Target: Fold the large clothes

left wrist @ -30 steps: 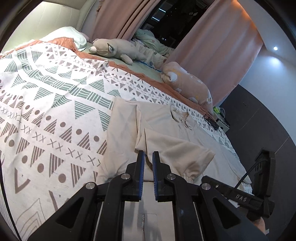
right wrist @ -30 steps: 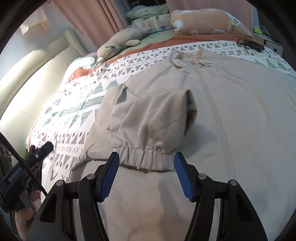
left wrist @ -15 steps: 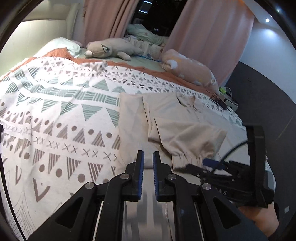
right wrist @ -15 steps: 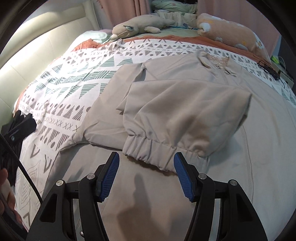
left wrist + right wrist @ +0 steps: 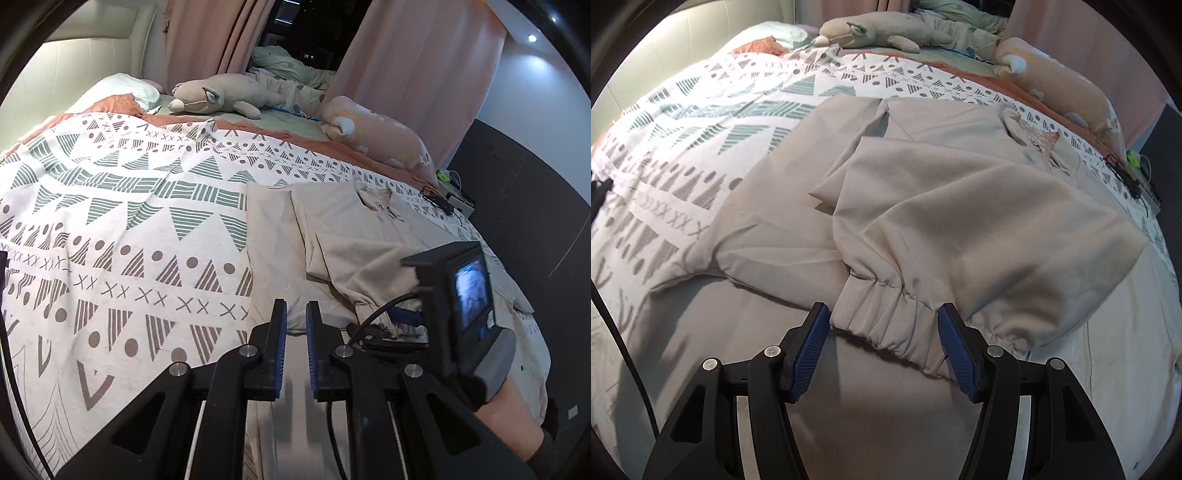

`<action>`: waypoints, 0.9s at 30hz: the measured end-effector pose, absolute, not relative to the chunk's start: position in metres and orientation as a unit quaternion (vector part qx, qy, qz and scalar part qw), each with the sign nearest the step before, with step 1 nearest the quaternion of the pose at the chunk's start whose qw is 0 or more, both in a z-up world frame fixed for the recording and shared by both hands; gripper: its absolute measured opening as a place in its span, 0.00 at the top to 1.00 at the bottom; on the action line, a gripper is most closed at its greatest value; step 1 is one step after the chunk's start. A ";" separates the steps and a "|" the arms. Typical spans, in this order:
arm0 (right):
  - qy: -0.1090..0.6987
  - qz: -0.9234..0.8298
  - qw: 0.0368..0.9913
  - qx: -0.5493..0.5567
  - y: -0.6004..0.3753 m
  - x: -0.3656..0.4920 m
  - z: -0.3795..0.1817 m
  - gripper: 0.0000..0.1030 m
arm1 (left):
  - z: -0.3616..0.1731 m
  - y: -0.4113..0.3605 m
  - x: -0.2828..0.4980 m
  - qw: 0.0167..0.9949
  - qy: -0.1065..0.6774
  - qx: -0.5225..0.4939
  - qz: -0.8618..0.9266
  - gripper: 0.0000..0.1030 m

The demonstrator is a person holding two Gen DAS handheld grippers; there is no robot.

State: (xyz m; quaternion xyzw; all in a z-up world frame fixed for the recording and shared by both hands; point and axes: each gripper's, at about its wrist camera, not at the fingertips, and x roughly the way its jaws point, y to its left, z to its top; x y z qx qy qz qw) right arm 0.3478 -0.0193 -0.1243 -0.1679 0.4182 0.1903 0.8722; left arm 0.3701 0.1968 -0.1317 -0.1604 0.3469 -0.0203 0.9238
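A beige jacket [image 5: 960,206] of smooth woven cloth lies flat on the bed's geometric-print quilt [image 5: 110,229], one sleeve folded across its chest. The right claw [image 5: 882,332] is spread wide, its ribbed blue pads either side of the gathered elastic cuff [image 5: 882,314]. The left claw [image 5: 296,325] hangs over the jacket's edge, nearly closed, gripping nothing. Two plush toys [image 5: 221,96] lie near the pillows.

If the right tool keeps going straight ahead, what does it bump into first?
Most likely the gathered cuff of the beige jacket's folded sleeve. The right tool is open, and the cuff sits between its fingertips, though depth is hard to judge.
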 end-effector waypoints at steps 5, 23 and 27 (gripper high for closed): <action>0.421 0.195 0.866 -0.188 -0.010 0.354 -0.134 0.43 | -0.141 0.197 0.380 0.914 0.366 -0.171 -0.034 0.88; 0.375 0.238 0.896 -0.021 -0.185 0.357 -0.003 0.94 | -0.120 0.170 0.392 0.929 0.332 -0.152 -0.061 0.88; 0.368 0.219 0.903 0.007 -0.219 0.360 0.018 0.94 | -0.113 0.160 0.396 0.933 0.321 -0.152 -0.061 0.87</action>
